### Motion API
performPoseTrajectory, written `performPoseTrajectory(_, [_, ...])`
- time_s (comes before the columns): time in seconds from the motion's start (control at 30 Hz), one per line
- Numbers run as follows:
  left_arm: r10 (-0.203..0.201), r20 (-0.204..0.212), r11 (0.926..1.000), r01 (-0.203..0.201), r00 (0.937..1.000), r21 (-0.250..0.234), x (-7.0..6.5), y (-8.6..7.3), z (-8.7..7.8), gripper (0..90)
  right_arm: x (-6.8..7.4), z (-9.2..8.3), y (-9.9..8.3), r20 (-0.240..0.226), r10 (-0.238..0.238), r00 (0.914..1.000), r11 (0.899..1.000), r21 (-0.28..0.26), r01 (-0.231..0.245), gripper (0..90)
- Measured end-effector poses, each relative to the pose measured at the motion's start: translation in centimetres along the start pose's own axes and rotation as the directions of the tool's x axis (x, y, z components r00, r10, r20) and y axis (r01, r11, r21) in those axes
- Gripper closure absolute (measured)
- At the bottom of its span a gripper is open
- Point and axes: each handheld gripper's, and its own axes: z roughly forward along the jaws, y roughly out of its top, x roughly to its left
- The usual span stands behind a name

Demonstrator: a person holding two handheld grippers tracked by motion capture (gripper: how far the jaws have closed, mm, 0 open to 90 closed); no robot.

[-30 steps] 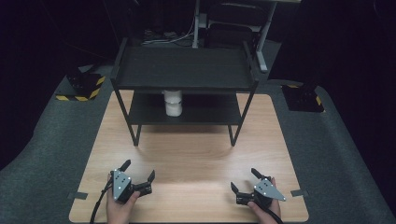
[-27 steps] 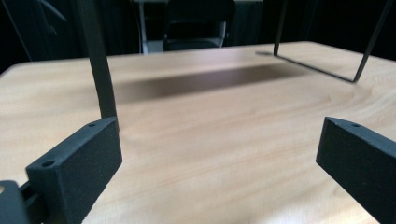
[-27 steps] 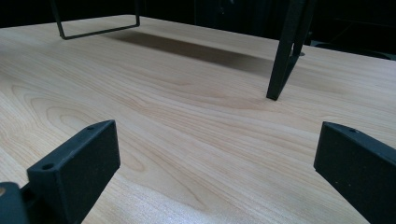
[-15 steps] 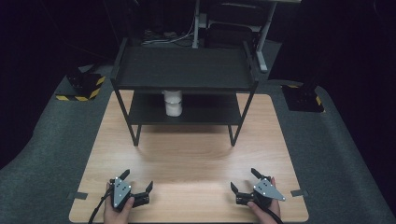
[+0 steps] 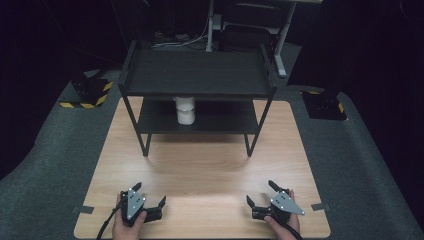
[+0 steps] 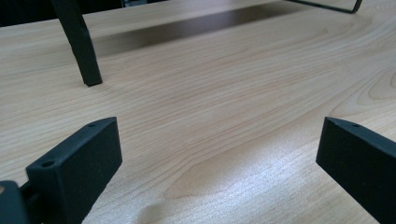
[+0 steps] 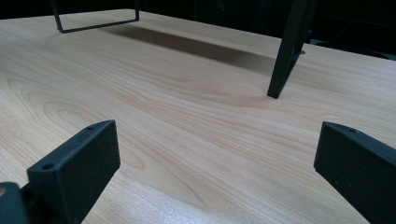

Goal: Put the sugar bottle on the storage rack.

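On grained wood table (image 5: 210,170): black metal two-tier shelf (image 5: 197,75), white cylinder (image 5: 185,111).

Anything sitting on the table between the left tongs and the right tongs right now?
No. In the high view the stretch of wooden table between the left tongs and the right tongs is bare; both are open.
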Motion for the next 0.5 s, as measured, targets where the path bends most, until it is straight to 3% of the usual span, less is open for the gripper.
performPoseTrajectory(0.5, [-0.014,0.007,0.9999,0.014,0.9999,0.003,0.16,0.13,0.21,0.4,0.21,-0.19,-0.13,0.004,-0.012,0.9999,1.000,-0.004,0.012,0.3])
